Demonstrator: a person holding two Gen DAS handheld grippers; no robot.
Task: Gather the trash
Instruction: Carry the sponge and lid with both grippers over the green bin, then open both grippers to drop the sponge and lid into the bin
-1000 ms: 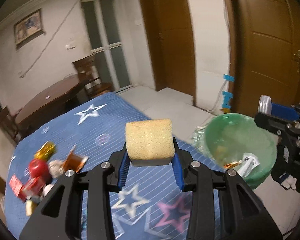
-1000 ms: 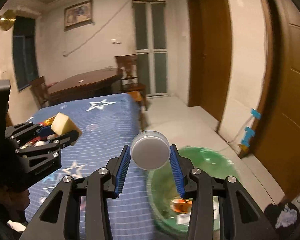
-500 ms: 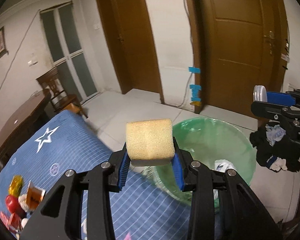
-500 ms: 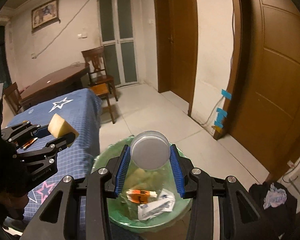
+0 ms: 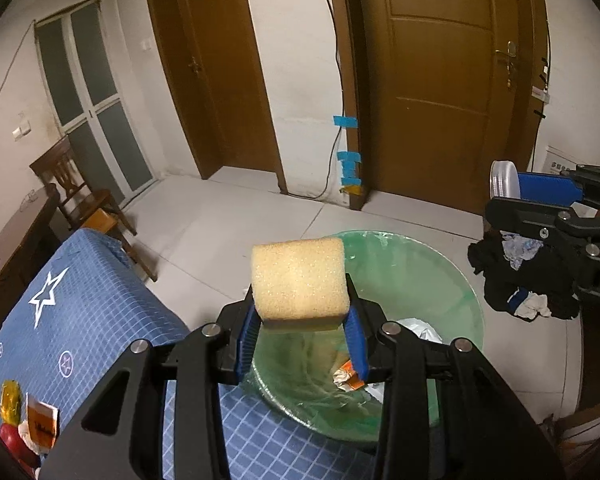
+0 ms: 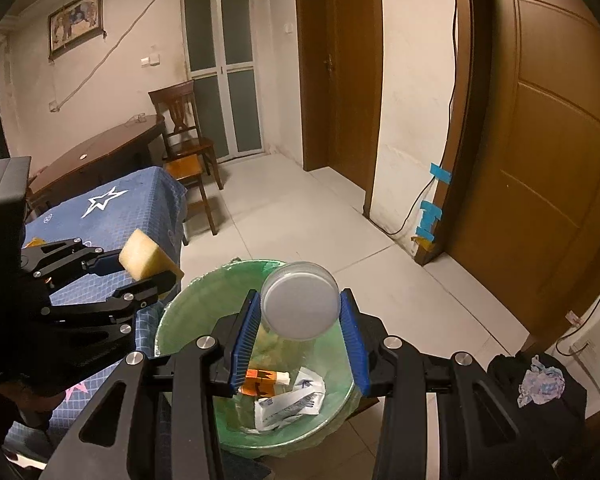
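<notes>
My left gripper is shut on a yellow sponge and holds it over the near rim of the trash bin, which has a green liner. My right gripper is shut on a clear round plastic container and holds it above the bin. Wrappers and an orange carton lie inside the bin. In the right wrist view the left gripper with the sponge is at the bin's left rim. In the left wrist view the right gripper is at the right.
A table with a blue star-patterned cloth is at the left, with wrappers and a red item on its near corner. A wooden chair and brown table stand behind. Dark clothes lie on the floor by the doors.
Both grippers have swung right from the table to over the bin, each holding its item. The bin is now nearer and more central in both views.
</notes>
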